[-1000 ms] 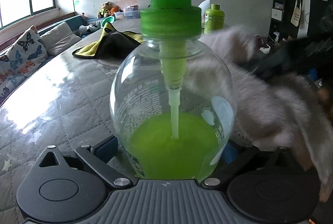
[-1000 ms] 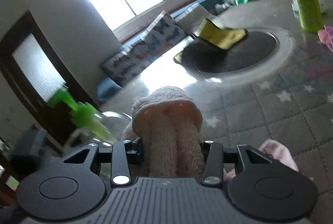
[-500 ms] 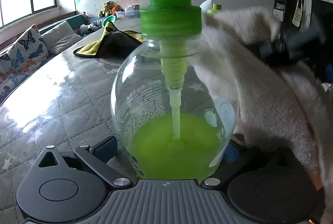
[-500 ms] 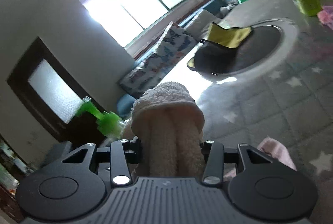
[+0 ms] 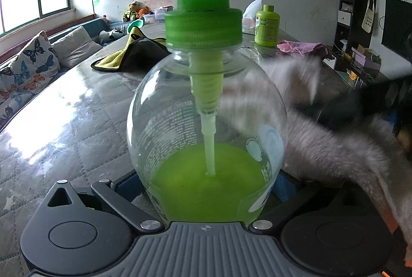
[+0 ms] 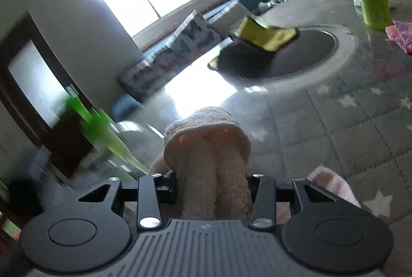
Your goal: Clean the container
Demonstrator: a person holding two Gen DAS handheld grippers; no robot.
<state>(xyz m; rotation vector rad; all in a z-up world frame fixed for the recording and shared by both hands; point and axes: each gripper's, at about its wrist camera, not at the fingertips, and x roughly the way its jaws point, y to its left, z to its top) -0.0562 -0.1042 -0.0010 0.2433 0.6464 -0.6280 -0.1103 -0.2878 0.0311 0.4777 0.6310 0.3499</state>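
Note:
A round clear pump bottle point(image 5: 206, 122) with a green cap and green liquid in its lower part stands upright between the fingers of my left gripper point(image 5: 206, 181), which is shut on its base. A beige towel point(image 5: 334, 143) presses against the bottle's right side, blurred. It is held by my right gripper point(image 6: 209, 174), which is shut on the folded beige towel point(image 6: 208, 148). In the right wrist view the bottle point(image 6: 123, 137) sits blurred at the left of the towel.
A glass-topped table point(image 5: 77, 107) carries a yellow and black cloth point(image 5: 128, 55), a green bottle point(image 5: 266, 25) and a pink cloth point(image 5: 303, 47) at the back. A sofa with butterfly cushions point(image 5: 28, 68) runs along the left. A dark shelf point(image 5: 360, 6) stands right.
The towel rose to the bottle's upper right side half a second ago and has now dropped back lower along that side. The bottle has stayed put in the left gripper.

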